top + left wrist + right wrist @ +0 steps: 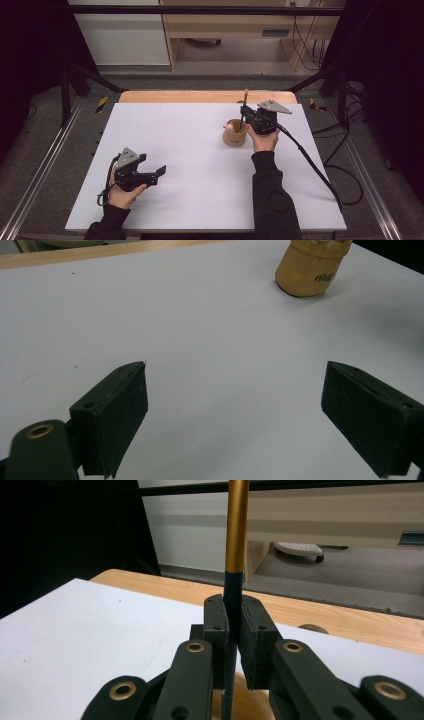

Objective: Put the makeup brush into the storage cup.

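1. Pen (236,540): slim stick, gold upper part, dark lower part. It stands upright over the cup (234,135), at the table's far right in the high view, with its lower end down inside the cup's mouth.
2. Right gripper (234,625): jaws closed on the pen's dark part, just below where the gold begins. The hold looks square, and the pen is not tilted in the right gripper view.
3. Handling, by judgement: light, stiff and smooth-skinned. It is likely to slide or twist between the pads if the pinch slackens. The dark part near the middle seems the best hold; the glossy gold end looks more slippery.
4. Cup: small, tan and round, with a dark printed mark on its side (309,270). Something pale sits at its rim; I cannot tell what. The cup is probably light enough to tip if the pen drags on its lip.
5. Left gripper (235,415): jaws spread wide with nothing between them. It is held low over the white table (200,150) at front left, well apart from the cup.
6. Wooden edge (200,96) shows beyond the white top.
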Action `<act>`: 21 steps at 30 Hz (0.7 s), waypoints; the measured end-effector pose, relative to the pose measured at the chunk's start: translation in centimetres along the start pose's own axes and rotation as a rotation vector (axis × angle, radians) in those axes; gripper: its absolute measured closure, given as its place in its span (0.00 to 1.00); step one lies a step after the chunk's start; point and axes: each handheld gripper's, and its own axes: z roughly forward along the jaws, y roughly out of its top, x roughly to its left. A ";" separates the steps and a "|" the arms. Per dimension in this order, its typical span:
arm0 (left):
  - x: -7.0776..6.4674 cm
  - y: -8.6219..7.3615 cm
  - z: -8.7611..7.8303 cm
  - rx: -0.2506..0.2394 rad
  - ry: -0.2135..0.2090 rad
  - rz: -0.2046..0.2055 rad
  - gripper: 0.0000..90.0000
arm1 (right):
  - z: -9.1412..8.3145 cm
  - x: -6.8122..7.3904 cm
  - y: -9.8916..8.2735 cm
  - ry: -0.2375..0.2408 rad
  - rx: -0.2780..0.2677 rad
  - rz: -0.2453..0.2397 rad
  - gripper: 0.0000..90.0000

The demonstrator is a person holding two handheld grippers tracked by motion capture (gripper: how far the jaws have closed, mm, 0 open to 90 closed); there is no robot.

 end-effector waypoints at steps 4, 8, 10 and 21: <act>0.0 0.0 0.0 -0.002 0.000 -0.005 0.12 | 0.3 0.1 -0.4 -0.003 0.010 -0.003 0.93; 0.0 0.0 -0.1 -0.004 0.001 -0.002 0.12 | 0.7 0.3 -0.9 -0.009 0.022 -0.002 0.93; 0.0 0.0 -0.1 -0.004 0.001 -0.002 0.12 | 0.9 0.2 -1.1 -0.011 0.030 -0.006 0.93; 0.0 0.0 0.0 -0.002 0.001 0.000 0.12 | 1.3 -0.1 -2.2 -0.022 0.063 0.004 0.93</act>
